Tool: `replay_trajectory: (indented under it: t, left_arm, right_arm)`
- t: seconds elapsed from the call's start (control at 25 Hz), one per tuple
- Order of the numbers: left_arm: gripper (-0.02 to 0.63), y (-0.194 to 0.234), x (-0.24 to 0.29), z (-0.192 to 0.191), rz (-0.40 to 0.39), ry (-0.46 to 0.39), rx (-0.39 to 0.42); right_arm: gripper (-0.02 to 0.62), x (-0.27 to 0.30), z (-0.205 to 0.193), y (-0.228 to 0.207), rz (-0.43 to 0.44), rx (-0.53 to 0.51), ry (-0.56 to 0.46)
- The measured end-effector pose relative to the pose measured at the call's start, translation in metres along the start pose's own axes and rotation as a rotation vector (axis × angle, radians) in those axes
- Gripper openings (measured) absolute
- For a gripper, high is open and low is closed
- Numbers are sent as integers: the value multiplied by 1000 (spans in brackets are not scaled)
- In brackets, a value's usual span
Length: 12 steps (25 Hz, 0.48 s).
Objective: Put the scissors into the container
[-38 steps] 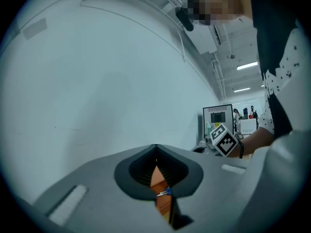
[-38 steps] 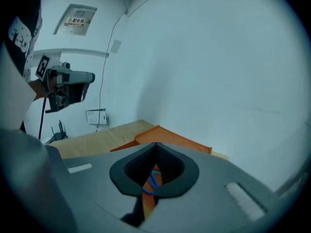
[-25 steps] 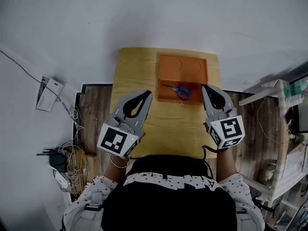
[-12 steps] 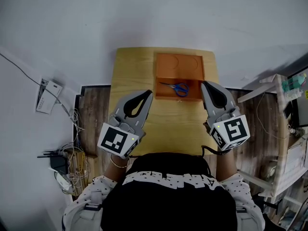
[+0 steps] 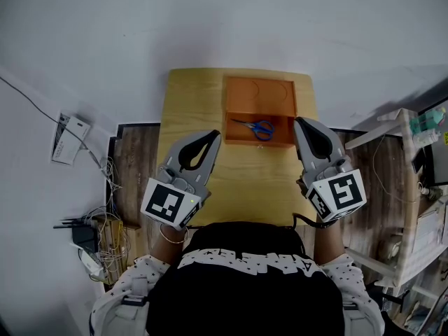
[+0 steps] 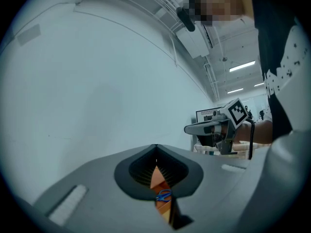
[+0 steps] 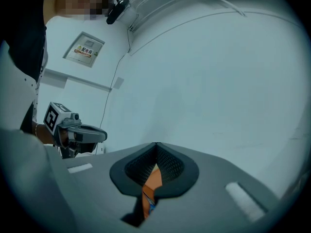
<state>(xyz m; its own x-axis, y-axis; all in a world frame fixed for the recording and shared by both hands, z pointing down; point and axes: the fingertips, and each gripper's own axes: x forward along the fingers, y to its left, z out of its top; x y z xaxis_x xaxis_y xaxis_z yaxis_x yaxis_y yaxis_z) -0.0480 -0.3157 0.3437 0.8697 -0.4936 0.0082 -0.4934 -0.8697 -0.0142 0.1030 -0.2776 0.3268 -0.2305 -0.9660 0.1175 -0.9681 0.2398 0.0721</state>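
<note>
**A:** Where are the scissors (image 5: pixel 257 128)?

**B:** Lying flat inside the orange container (image 5: pixel 260 95), in its near half, at the far end of the table (image 5: pixel 192 103).

**A:** And the 2 grippers?

**B:** The left gripper (image 5: pixel 213 137) and right gripper (image 5: pixel 299 124) hover on either side of the container's near end. Both have their jaws pressed together at the tips, with nothing between them.

**A:** What's left?

**B:** Probably only a clean finish. I'd draw both straight back without nudging the container's front wall.
</note>
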Motion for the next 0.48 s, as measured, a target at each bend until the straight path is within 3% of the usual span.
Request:
replay_trajectory:
  t: [0.48]
  left_arm:
    - [0, 0, 3, -3, -1, 13, -11]
  right_arm:
    - [14, -1, 5, -3, -5, 9, -10]
